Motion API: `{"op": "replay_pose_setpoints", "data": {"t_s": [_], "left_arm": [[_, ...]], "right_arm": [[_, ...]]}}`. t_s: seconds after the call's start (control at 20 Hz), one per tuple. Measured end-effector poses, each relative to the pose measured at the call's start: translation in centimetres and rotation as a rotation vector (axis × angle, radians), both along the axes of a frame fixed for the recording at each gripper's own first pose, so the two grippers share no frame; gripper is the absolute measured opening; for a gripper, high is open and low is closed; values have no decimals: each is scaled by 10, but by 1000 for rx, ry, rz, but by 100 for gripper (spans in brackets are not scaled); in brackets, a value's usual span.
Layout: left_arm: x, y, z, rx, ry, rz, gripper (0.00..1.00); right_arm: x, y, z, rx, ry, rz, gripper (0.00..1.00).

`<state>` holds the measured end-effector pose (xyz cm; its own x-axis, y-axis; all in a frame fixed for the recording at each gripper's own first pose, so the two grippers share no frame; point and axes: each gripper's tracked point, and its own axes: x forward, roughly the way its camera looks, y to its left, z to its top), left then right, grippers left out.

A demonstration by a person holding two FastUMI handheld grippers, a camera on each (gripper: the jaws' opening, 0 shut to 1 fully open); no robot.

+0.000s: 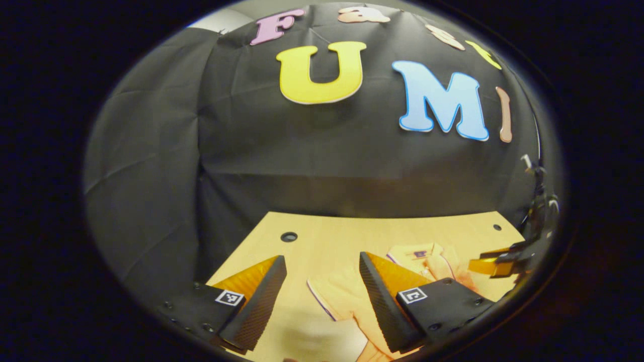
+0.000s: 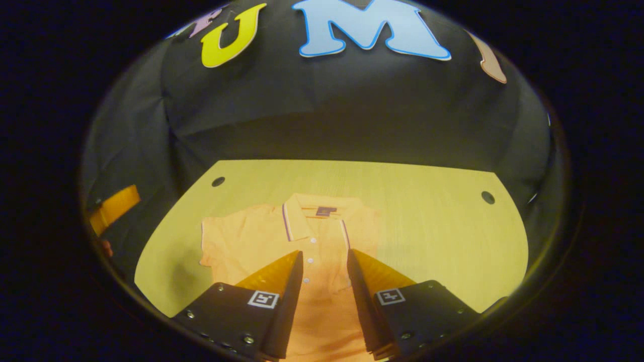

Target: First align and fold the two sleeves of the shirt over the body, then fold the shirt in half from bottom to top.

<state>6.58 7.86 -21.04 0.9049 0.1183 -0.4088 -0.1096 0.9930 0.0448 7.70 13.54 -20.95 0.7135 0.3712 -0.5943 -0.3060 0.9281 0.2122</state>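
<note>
Now we hover both open grippers, left gripper (image 1: 322, 296) and right gripper (image 2: 324, 281), over the orange polo shirt (image 2: 302, 241) lying flat on the wooden table (image 2: 432, 226), and should pinch each sleeve (image 2: 216, 241) at its hem.

Bare pale wooden desk (image 2: 443, 226) all along the far edge and across the whole right side, out to the round hole (image 2: 487, 197) near the far right corner: open room to pass. Narrower bare strip at the left edge, beside the short sleeve of the orange collared polo shirt (image 2: 261, 241), up to the hole (image 2: 218, 181) by the far left corner. Shirt flat on the middle of the desk, low, nothing standing on it. Black cloth wall (image 2: 322, 115) closing off just behind the far edge and wrapping both sides. Left gripper (image 2: 114, 206) off the desk's left edge.
</note>
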Motion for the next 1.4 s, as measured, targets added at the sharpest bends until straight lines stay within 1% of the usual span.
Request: {"op": "replay_pose_setpoints", "data": {"t_s": [0.15,0.2,0.3,0.35,0.45,0.5,0.65,0.9,1.1,1.25,1.35,1.4], "left_arm": [[12,0,-53,9,89,-16,97],[15,-2,-70,8,119,-26,95],[19,-7,-100,-1,174,-47,95],[22,-13,-125,-3,203,-53,96],[24,-15,-164,5,263,-58,95],[24,-14,-176,9,287,-63,95],[24,-16,-195,16,322,-80,95],[23,-20,-217,-17,373,-73,94],[27,-22,-219,-30,352,-59,96],[33,-29,-217,-47,328,-73,57],[35,-27,-218,-54,319,-56,23],[34,-27,-218,-54,328,-53,22]], "right_arm": [[-17,-2,34,51,-34,-19,56],[-21,-3,42,62,-43,-26,56],[-27,-7,53,67,-58,-42,56],[-33,-9,58,66,-63,-51,56],[-43,-16,63,65,-64,-71,56],[-46,-20,64,61,-62,-82,56],[-54,-36,63,37,-57,-123,56],[-66,-58,56,15,-34,-179,56],[-71,-66,54,18,-21,-201,56],[-73,-68,52,23,-16,-204,56],[-74,-69,51,26,-11,-204,55],[-74,-70,52,28,-11,-206,55]]}}
